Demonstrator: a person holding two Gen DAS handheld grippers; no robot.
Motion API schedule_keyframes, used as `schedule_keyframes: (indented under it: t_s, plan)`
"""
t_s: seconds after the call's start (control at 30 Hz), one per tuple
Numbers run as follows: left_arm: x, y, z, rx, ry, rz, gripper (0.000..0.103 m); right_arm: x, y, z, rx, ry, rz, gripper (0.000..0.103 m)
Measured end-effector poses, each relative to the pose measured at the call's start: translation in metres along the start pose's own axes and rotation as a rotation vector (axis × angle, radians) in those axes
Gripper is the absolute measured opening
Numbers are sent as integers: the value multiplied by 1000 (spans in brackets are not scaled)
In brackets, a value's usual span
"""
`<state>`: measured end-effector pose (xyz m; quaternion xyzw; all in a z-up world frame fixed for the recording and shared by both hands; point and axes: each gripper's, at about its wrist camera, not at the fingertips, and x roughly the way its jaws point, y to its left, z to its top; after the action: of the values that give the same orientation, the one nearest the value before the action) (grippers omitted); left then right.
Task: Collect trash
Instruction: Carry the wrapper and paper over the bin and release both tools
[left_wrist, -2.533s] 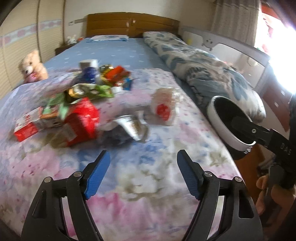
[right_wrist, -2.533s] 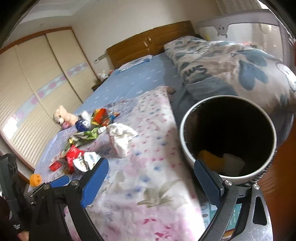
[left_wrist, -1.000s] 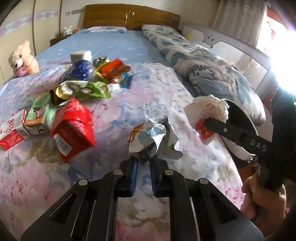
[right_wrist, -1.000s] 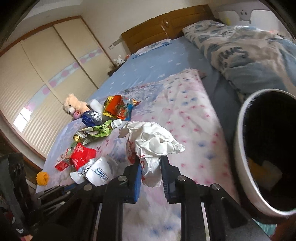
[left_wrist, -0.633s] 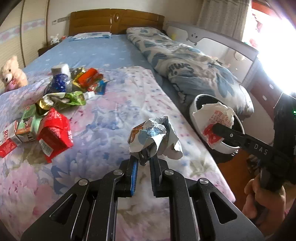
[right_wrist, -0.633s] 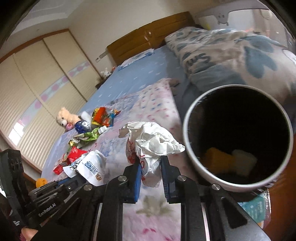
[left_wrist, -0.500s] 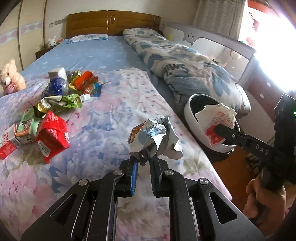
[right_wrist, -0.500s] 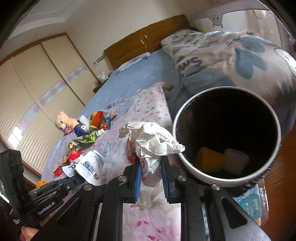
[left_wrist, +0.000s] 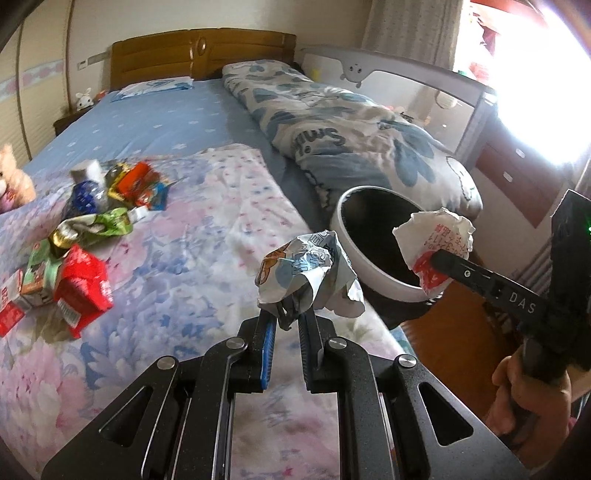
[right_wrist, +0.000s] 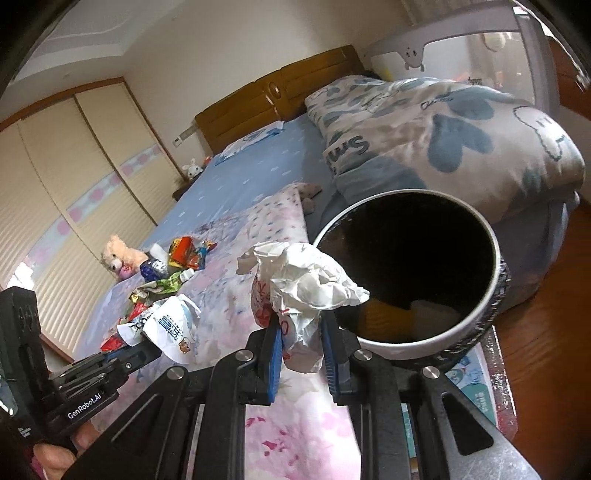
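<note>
Clamping your left gripper (left_wrist: 287, 320) on a crumpled blue-printed wrapper (left_wrist: 306, 273), pinching your right gripper (right_wrist: 301, 345) on a white-and-red paper wad (right_wrist: 301, 286), holding both near the round bin (right_wrist: 495, 295) at the bed's (left_wrist: 207, 229) right edge, leaving more packets (left_wrist: 85, 236) lying far left.

Both grippers, open and empty over the bed (left_wrist: 207, 236) a moment ago, have each clamped a crumpled wrapper, the left gripper (left_wrist: 286, 325) a blue-printed wrapper (left_wrist: 306, 273), the right gripper (right_wrist: 301, 343) a white paper wrapper (right_wrist: 303, 284), and carried them off the pile toward the bin (right_wrist: 495, 295).
</note>
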<state>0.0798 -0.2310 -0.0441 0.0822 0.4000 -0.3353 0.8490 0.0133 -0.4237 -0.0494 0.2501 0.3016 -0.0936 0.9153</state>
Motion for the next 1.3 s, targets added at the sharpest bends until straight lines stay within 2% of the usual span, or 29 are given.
schedule_keyframes:
  t_s: [0.5, 0.67, 1.2, 1.3]
  plan:
    - [23, -43, 27, 75, 15, -56, 11, -16, -41, 29, 25, -43, -92, 19]
    - [39, -54, 39, 72, 34, -72, 11, -10, -50, 39, 19, -42, -112, 19]
    - [92, -81, 56, 104, 111, -69, 11, 24, -76, 50, 30, 54, -147, 20]
    - [103, -84, 57, 98, 137, -82, 12, 29, -79, 52, 30, 67, -153, 23]
